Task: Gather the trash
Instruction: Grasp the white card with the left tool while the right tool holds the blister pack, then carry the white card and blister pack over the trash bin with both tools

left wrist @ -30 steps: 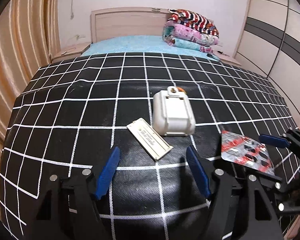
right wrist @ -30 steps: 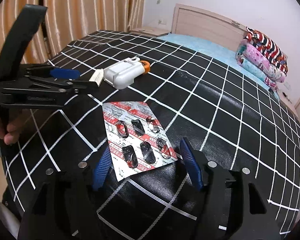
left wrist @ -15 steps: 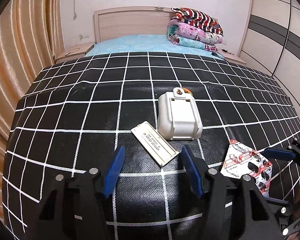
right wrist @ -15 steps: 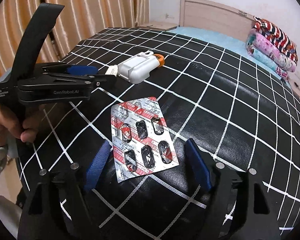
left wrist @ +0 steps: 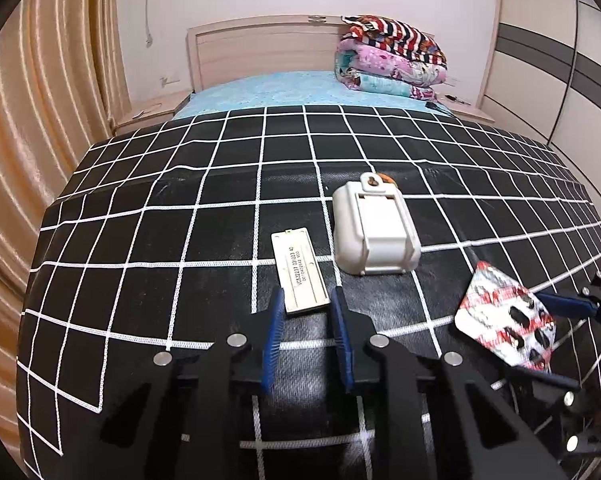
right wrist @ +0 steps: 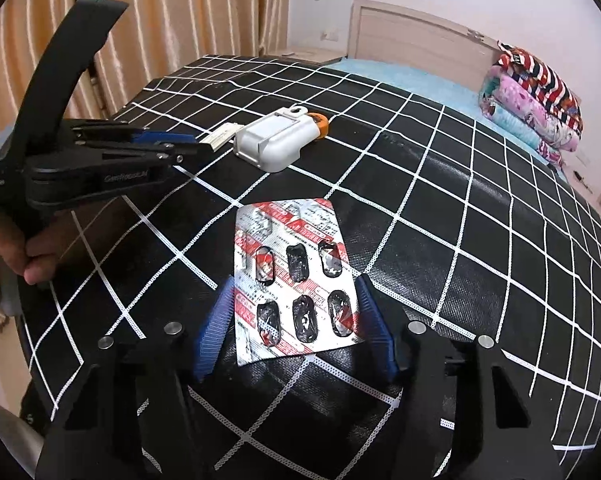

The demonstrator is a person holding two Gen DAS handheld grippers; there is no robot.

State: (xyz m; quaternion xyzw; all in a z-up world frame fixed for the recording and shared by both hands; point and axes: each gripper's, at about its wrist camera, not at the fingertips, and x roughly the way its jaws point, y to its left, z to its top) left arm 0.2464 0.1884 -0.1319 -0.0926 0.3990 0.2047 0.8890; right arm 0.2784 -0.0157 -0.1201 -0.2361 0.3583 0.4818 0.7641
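Observation:
A narrow beige printed strip [left wrist: 300,276] lies on the black cloth with the white grid [left wrist: 140,240]. Its near end sits between the blue pads of my left gripper [left wrist: 306,308], whose jaws are closing and touch both of its long edges. A silver and red blister pack [right wrist: 296,276] with several pushed-out pockets sits between the pads of my right gripper [right wrist: 295,280]. Those jaws are closing too and meet its two sides. In the left wrist view the blister pack [left wrist: 504,320] looks tilted off the cloth. A white plastic case [left wrist: 372,232] with an orange end rests just beyond the strip.
A person's hand [right wrist: 4,248] holds the left gripper [right wrist: 202,146] at the cloth's left edge. Behind the cloth are a blue mattress [left wrist: 280,88], a wooden headboard [left wrist: 260,48] and folded blankets [left wrist: 392,60]. Curtains [left wrist: 40,140] hang left, a wardrobe [left wrist: 560,80] stands right.
Both grippers' jaws have narrowed, the left onto the beige strip, the right onto the blister pack. The pack now looks tipped up in the left wrist view.

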